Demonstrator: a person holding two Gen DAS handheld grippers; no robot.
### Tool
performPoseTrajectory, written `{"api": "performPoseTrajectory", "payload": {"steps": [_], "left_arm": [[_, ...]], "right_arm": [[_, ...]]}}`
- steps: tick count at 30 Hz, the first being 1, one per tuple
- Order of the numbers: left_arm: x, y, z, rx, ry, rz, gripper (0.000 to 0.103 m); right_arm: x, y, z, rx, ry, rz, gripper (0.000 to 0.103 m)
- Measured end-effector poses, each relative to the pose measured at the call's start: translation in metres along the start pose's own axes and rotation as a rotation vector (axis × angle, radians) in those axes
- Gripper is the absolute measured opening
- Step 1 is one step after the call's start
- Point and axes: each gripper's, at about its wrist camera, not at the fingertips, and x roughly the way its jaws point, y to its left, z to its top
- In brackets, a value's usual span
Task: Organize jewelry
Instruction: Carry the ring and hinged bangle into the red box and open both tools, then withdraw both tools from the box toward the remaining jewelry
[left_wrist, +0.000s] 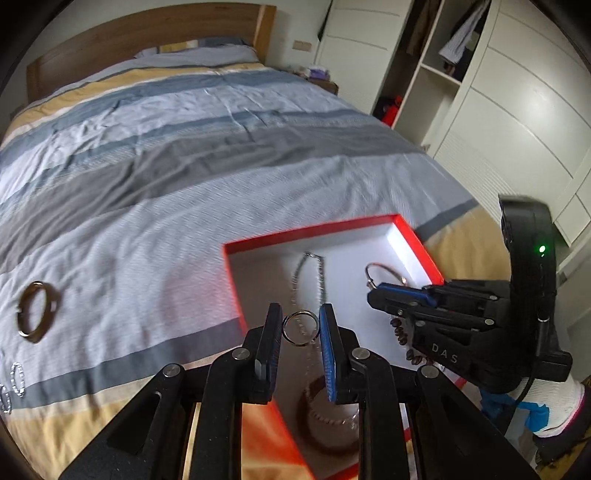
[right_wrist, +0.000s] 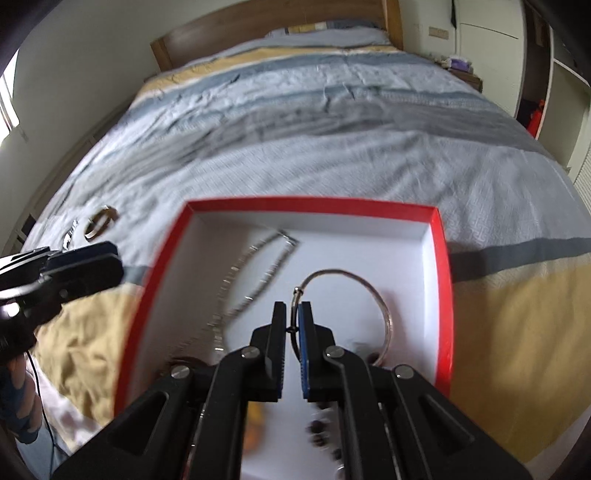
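A red box (left_wrist: 417, 243) with a white inside lies on the bed, with a silver chain (left_wrist: 306, 280) in it. My left gripper (left_wrist: 300, 326) hangs over the box's near left corner, shut on a small silver ring (left_wrist: 301, 314) that spans its pads. My right gripper (right_wrist: 292, 314) is over the box (right_wrist: 314, 203), shut on a thin silver bangle (right_wrist: 354, 275) whose loop curves to the right. In the left wrist view the right gripper (left_wrist: 373, 290) hangs over the box's right side. Dark beads (left_wrist: 400, 334) dangle under it. The chain (right_wrist: 258, 266) lies left of the bangle.
A gold bangle (left_wrist: 35, 312) and small chain pieces (left_wrist: 16, 380) lie on the striped bedspread, left of the box. A dark bracelet (right_wrist: 184, 360) sits at the box's near edge. White wardrobes (left_wrist: 517, 110) stand to the right of the bed.
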Motion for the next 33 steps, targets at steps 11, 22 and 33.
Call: {"api": "performPoseTrajectory", "payload": {"steps": [11, 22, 33], "left_arm": [[0.062, -0.007, -0.012, 0.050, 0.095, 0.057, 0.020], [0.059, -0.011, -0.021, 0.084, 0.110, 0.060, 0.022], [0.014, -0.017, -0.026, 0.050, 0.065, 0.041, 0.044]], "right_arm": [[0.021, -0.010, 0.005, -0.079, 0.035, 0.010, 0.006], [0.014, -0.010, 0.002, -0.081, 0.044, -0.020, 0.007], [-0.040, -0.009, -0.010, -0.024, -0.042, -0.026, 0.019]]}}
